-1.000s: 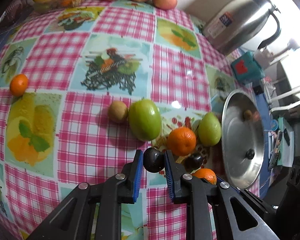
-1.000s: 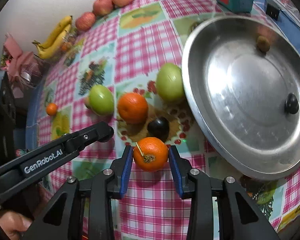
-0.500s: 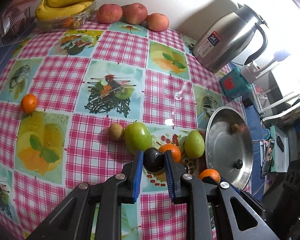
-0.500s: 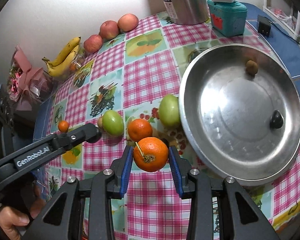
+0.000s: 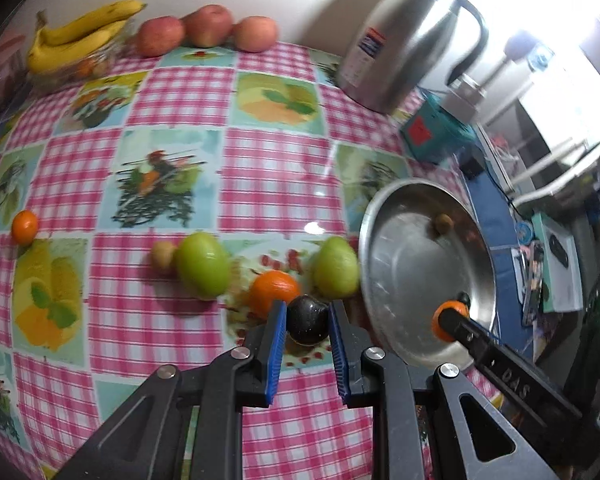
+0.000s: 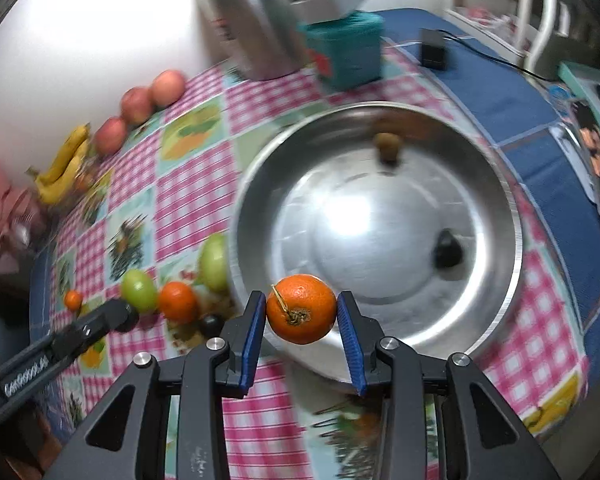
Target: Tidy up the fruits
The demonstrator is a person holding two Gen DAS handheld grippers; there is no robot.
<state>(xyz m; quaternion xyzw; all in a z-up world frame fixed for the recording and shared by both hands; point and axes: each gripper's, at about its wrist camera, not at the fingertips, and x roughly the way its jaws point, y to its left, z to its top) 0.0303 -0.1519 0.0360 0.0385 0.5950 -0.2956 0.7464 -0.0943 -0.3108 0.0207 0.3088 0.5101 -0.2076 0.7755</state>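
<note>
Checked tablecloth (image 5: 260, 168) blurring; left gripper (image 5: 307, 322) clamping dark plum (image 5: 307, 319), right gripper (image 6: 301, 312) clamping orange (image 6: 301, 309); two green fruits lying, bowl (image 6: 500, 280) edge-cut.

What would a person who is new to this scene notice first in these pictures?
Each tool holds a fruit: the right tool grips an orange above the near rim of the big steel bowl, and the left tool grips a dark plum. Behind it, two green fruits lie on the pink checked cloth.

Bright glare upper right, motion blur throughout, fisheye bending, dark corners
</note>
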